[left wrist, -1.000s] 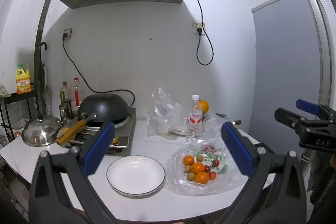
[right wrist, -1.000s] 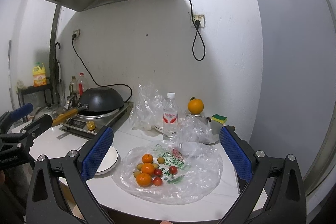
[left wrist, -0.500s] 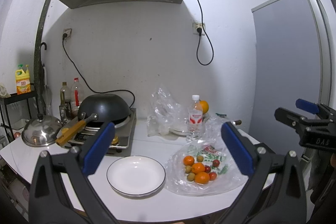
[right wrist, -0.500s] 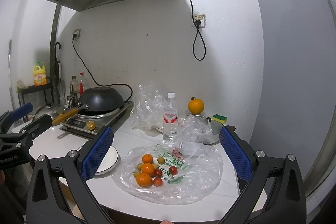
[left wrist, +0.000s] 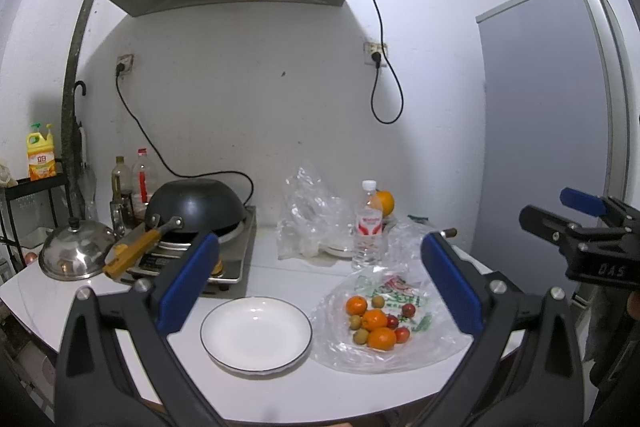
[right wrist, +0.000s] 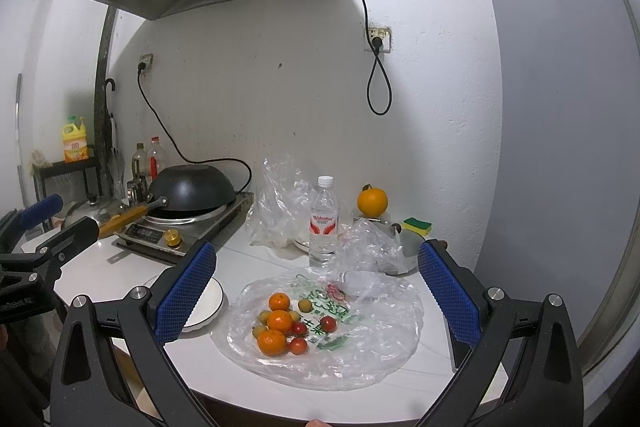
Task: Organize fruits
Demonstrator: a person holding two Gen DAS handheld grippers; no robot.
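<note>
A pile of small fruits point(left wrist: 376, 321) point(right wrist: 285, 325), with oranges, red tomatoes and small yellow-green fruits, lies on a flat clear plastic bag point(left wrist: 404, 347) point(right wrist: 360, 347) on the white counter. An empty white plate point(left wrist: 256, 335) point(right wrist: 206, 301) sits just left of the bag. My left gripper point(left wrist: 320, 285) is open, held above the counter's front edge over plate and bag. My right gripper point(right wrist: 318, 293) is open, held above the bag. Both are empty and touch nothing.
A black wok point(left wrist: 196, 207) sits on a stove point(left wrist: 236, 259) at the back left, with a steel lid point(left wrist: 78, 253) beside it. A water bottle point(right wrist: 324, 223), crumpled bags point(right wrist: 280, 207), a large orange point(right wrist: 372, 202) and a sponge point(right wrist: 417, 225) stand behind the fruits.
</note>
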